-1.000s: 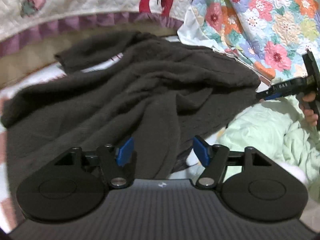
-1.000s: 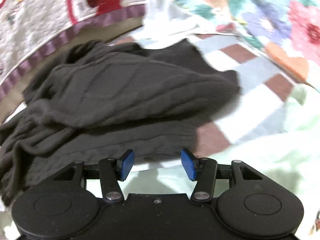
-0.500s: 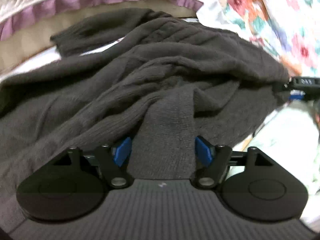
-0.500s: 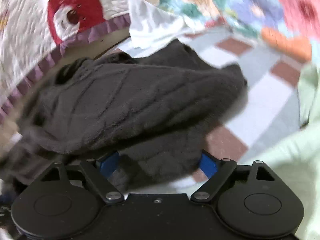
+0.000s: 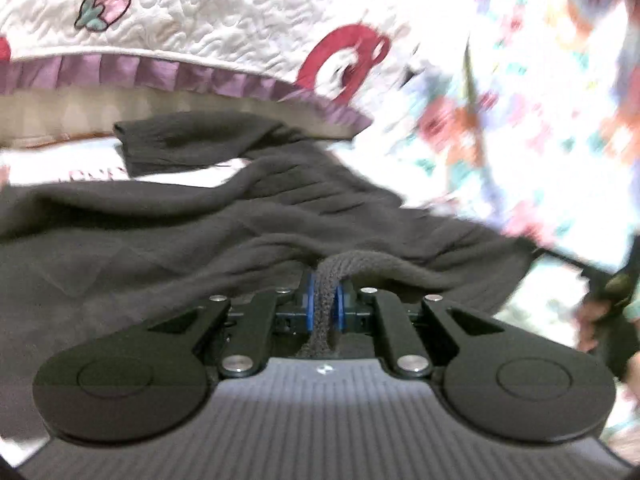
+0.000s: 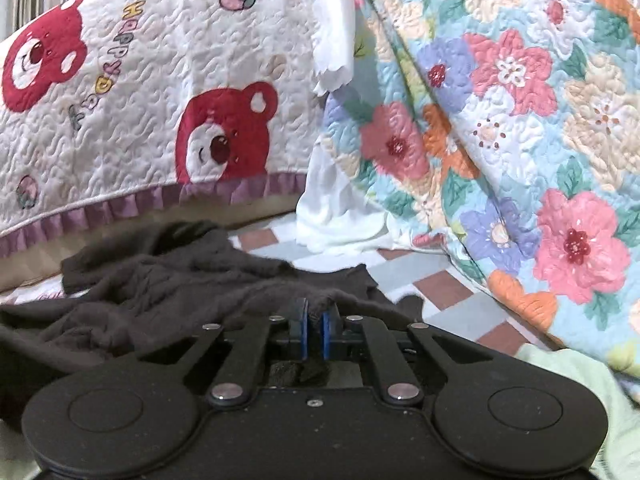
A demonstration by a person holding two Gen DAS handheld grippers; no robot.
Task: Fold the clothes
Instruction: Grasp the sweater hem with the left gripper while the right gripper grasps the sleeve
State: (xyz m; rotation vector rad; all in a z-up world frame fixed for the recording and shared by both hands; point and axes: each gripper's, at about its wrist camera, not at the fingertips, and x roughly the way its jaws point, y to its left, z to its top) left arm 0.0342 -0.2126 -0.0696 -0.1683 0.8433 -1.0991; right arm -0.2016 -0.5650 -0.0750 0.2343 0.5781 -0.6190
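Both jaws clenched on dark sweater (image 5: 200, 240); bear quilt (image 6: 140, 100), floral quilt (image 6: 520, 120) behind.

White quilted blanket with red bear faces, strawberries and purple ruffled hem (image 6: 152, 92) hangs at back left, lettering down its face. Floral quilted blanket in pink, blue and orange flowers (image 6: 520, 120) drapes at right, blurred in left wrist view (image 5: 520, 100). White cloth (image 6: 340, 208) hangs between them. Checkered sheet, brown, grey and white squares (image 6: 444, 284), lies beneath. Pale green fabric (image 6: 568, 372) bunched at lower right.
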